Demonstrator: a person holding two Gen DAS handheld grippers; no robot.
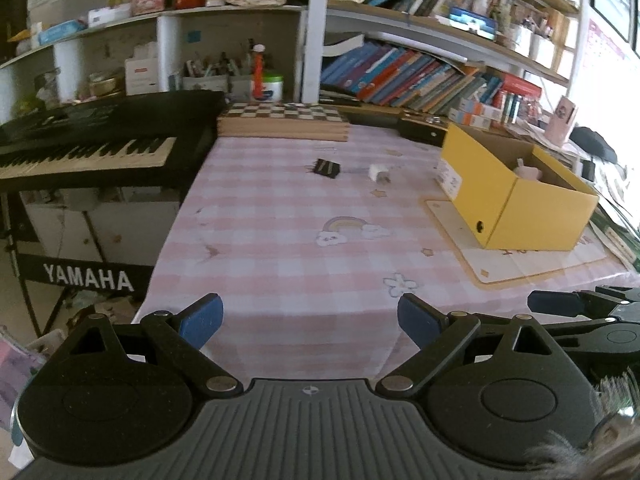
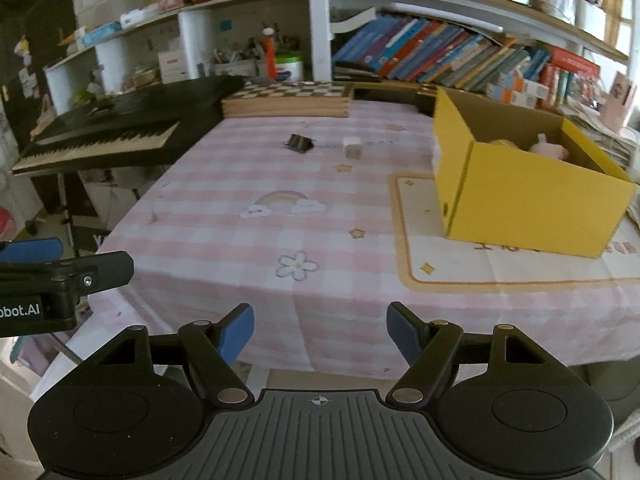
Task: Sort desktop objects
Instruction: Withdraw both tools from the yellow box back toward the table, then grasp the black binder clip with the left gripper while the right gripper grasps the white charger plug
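Note:
A small black clip-like object (image 1: 328, 168) (image 2: 301, 143) and a small white plug-like block (image 1: 378, 172) (image 2: 353, 147) lie side by side far back on the pink checked tablecloth (image 1: 280, 240) (image 2: 224, 216). An open yellow cardboard box (image 1: 516, 196) (image 2: 520, 188) stands at the right on a cream mat, with a pink item (image 1: 528, 171) (image 2: 548, 148) inside. My left gripper (image 1: 310, 322) hangs open and empty over the table's near edge. My right gripper (image 2: 320, 332) is also open and empty at the near edge, to the right of the left one.
A black Yamaha keyboard (image 1: 88, 148) (image 2: 104, 140) on a stand borders the table's left side. A chessboard box (image 1: 284, 120) (image 2: 288, 100) lies at the back edge. Crowded bookshelves (image 1: 420, 72) (image 2: 440, 56) rise behind the table.

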